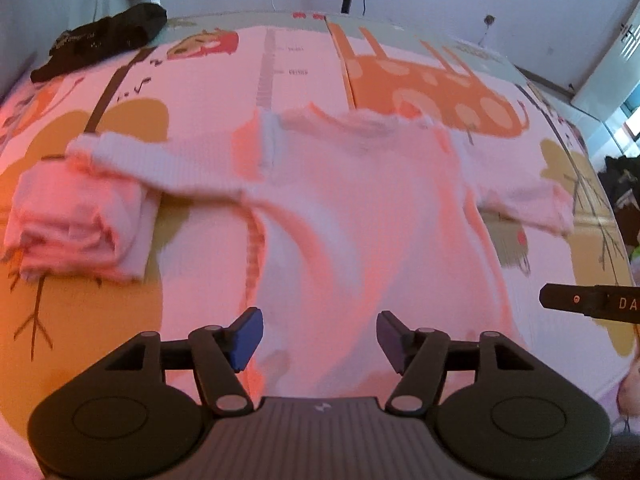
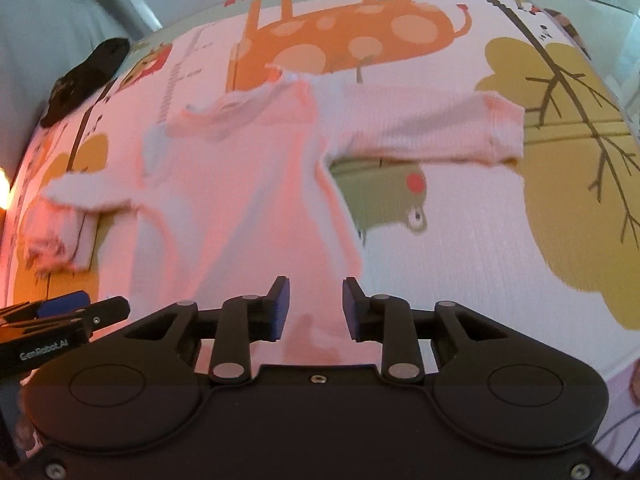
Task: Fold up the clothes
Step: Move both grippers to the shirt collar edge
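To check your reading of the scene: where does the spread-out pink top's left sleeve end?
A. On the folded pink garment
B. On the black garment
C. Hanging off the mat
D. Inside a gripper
A: the pink top's sleeve tip overlaps the folded pink garment, far from the black garment.

Two pink garments (image 1: 360, 208), one black garment (image 1: 104, 40)

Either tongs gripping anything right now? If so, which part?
Nothing held. Left tongs and right tongs both stand open above the spread pale pink ribbed long-sleeved top, pads clear of the fabric.
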Motion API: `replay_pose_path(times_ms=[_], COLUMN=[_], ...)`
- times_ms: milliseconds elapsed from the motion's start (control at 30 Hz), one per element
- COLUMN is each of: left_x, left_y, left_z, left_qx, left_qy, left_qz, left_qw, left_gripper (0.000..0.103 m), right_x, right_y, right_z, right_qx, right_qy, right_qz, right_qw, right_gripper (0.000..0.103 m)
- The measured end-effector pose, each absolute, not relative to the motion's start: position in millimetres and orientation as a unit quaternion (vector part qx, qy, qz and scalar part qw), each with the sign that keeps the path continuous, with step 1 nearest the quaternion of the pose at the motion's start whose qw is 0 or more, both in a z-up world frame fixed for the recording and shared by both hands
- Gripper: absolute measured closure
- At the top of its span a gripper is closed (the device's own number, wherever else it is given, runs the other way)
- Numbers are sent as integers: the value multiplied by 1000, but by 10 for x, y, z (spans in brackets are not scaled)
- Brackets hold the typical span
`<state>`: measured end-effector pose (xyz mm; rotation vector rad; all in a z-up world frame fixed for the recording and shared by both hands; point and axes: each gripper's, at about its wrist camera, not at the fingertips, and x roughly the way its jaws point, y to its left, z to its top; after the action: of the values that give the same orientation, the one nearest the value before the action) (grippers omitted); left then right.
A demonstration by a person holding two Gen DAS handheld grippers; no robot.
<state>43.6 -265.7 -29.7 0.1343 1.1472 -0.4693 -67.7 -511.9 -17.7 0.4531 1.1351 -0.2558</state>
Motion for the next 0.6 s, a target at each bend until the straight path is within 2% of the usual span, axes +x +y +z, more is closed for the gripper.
replay_pose_path(times_ms=[200,600], left_x=[955,1824], left_y=[-2834,-3079], left_z=[-346,-699], left_qx=[56,53], left_qy=[525,527], left_qz=[-198,-165], left_qw=[826,832], left_gripper=[37,37], right_x=[-162,683], right_y=[-5363,-6198], right_z=[-251,-650], right_qx=[205,210], right_qy=[517,511], right_qz=[-127,-184], right_qw=[821,813], right_gripper=[70,70])
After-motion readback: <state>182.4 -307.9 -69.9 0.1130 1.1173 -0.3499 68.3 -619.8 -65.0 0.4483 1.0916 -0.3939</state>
